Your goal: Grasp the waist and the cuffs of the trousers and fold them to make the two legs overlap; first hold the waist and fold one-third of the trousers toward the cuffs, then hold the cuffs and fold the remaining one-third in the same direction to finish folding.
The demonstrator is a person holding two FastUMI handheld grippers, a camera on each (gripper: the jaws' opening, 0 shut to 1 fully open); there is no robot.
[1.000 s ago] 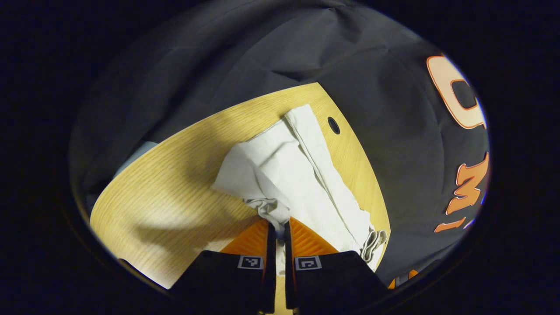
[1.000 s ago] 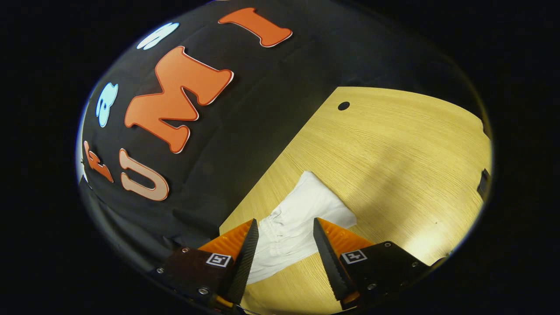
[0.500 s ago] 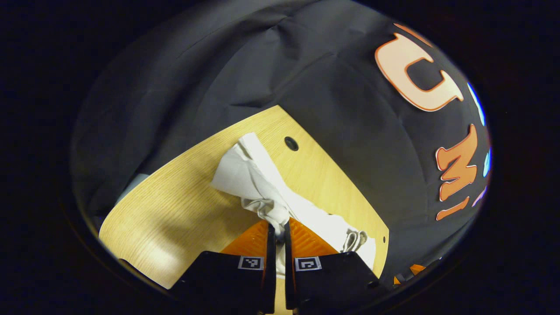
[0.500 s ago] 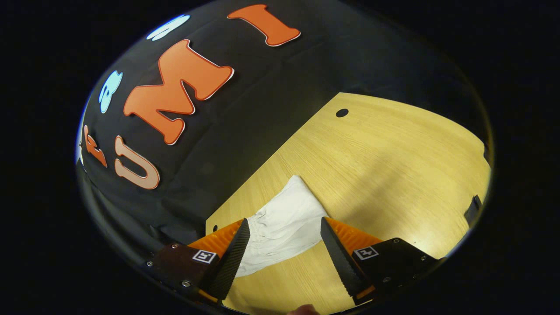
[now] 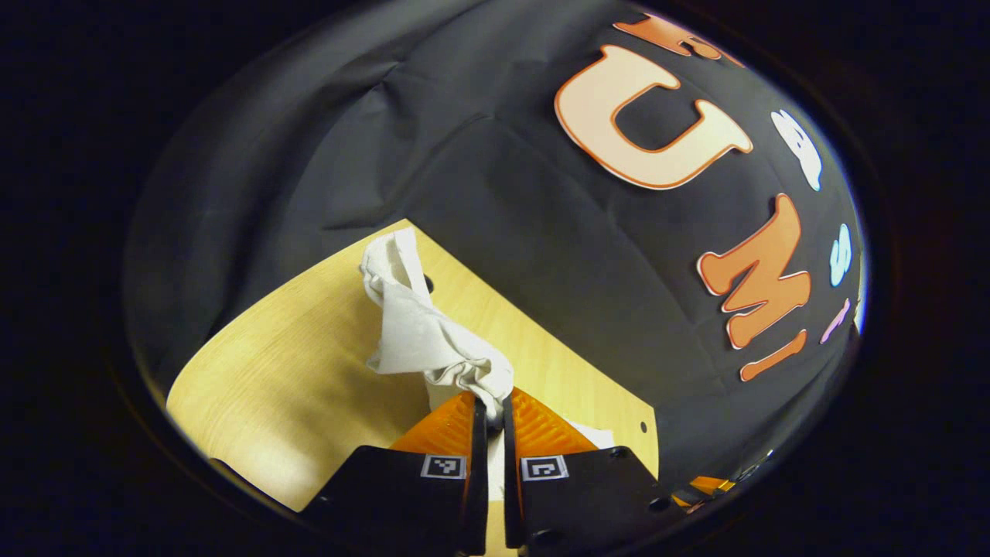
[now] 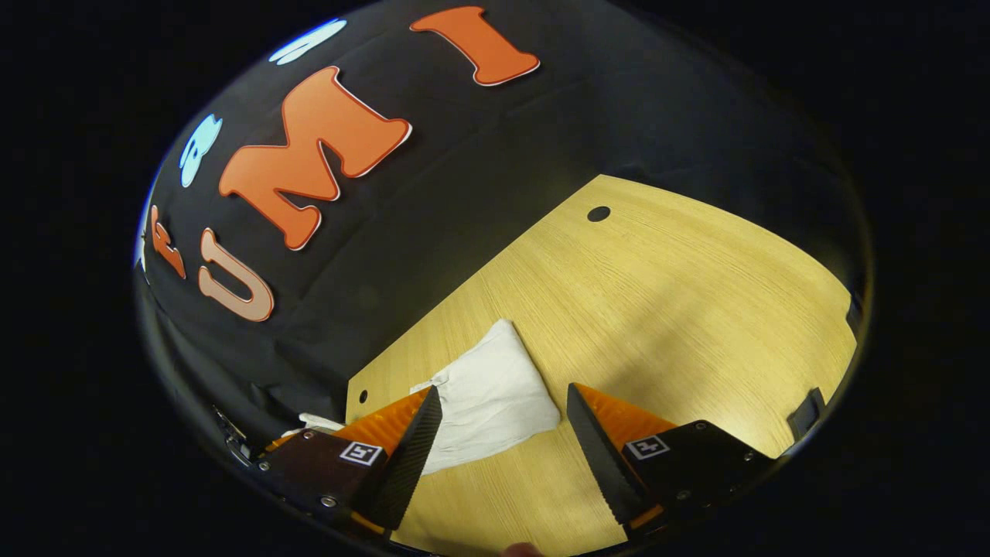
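In the left gripper view, the white trousers point(image 5: 418, 329) are pinched at a bunched edge between the pressed-together fingers of the left tool point(image 5: 493, 406) and are lifted in a crumpled drape above the wooden worktop point(image 5: 286, 371). In the right gripper view, the right tool point(image 6: 503, 406) is held spread above the worktop point(image 6: 657, 309), its fingers apart, with a flat white part of the trousers point(image 6: 491, 394) lying on the wood between and just beyond them, near the worktop's edge.
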